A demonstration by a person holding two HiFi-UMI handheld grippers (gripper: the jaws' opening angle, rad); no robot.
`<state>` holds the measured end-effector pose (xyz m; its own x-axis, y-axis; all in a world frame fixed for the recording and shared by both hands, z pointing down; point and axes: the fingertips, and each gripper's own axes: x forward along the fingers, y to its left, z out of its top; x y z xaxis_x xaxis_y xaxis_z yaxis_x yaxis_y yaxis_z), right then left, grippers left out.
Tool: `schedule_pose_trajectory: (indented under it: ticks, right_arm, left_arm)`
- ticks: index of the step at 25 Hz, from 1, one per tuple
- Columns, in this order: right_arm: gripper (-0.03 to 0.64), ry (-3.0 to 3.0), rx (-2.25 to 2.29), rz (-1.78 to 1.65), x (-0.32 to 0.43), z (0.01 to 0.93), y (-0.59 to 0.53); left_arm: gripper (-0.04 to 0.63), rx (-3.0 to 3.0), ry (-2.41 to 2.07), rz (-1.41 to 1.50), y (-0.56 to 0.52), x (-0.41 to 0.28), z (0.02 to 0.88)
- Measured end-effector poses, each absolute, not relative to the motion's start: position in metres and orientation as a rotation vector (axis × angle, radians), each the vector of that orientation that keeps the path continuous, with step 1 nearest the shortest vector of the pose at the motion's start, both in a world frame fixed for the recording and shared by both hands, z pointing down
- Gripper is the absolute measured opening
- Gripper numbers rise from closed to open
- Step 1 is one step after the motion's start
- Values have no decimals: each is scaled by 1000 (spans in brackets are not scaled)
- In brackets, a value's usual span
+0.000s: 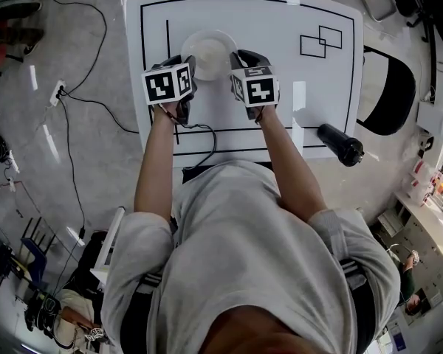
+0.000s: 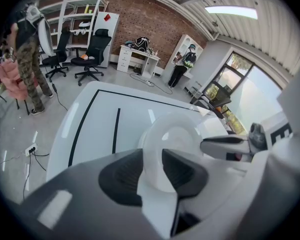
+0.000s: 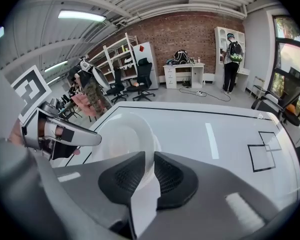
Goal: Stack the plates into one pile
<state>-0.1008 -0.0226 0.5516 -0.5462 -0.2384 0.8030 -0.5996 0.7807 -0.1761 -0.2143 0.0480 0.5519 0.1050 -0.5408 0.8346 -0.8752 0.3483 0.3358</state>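
Note:
A white plate (image 1: 209, 50) is at the back left of the white table (image 1: 280, 21), between my two grippers. My left gripper (image 1: 186, 63) is at its left rim and my right gripper (image 1: 236, 60) at its right rim. In the left gripper view the plate (image 2: 172, 139) runs down between the two black pads of the left gripper (image 2: 152, 156), which press on its rim. In the right gripper view the plate (image 3: 120, 136) has its edge pinched in the narrow gap of the right gripper (image 3: 150, 159). Whether a second plate lies under it I cannot tell.
A black cylinder (image 1: 341, 144) lies at the table's front right edge. Two overlapping black rectangles (image 1: 321, 41) are marked at the back right. A black chair (image 1: 387, 91) stands right of the table. Cables (image 1: 81, 98) trail over the floor on the left.

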Motion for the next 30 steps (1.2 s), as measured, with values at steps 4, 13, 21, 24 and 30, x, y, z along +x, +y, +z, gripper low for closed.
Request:
schedule_pose_trajectory:
  ticks: [4, 13, 21, 24, 30]
  right_arm:
    - [60, -2133, 609, 562, -102, 557, -23]
    - [64, -2114, 595, 558, -105, 564, -26]
    - [66, -2099, 587, 562, -106, 572, -25]
    - [67, -2096, 585, 562, -105, 573, -25]
    - [69, -2093, 581, 556, -104, 575, -26]
  left_arm:
    - [115, 1315, -1568, 415, 46, -216, 556]
    - [118, 1300, -1564, 442, 44, -218, 566]
    - [118, 1290, -1570, 470, 44, -219, 573]
    - [120, 1290, -1571, 473, 43, -219, 574]
    - [126, 1286, -1574, 484, 42, -218, 576]
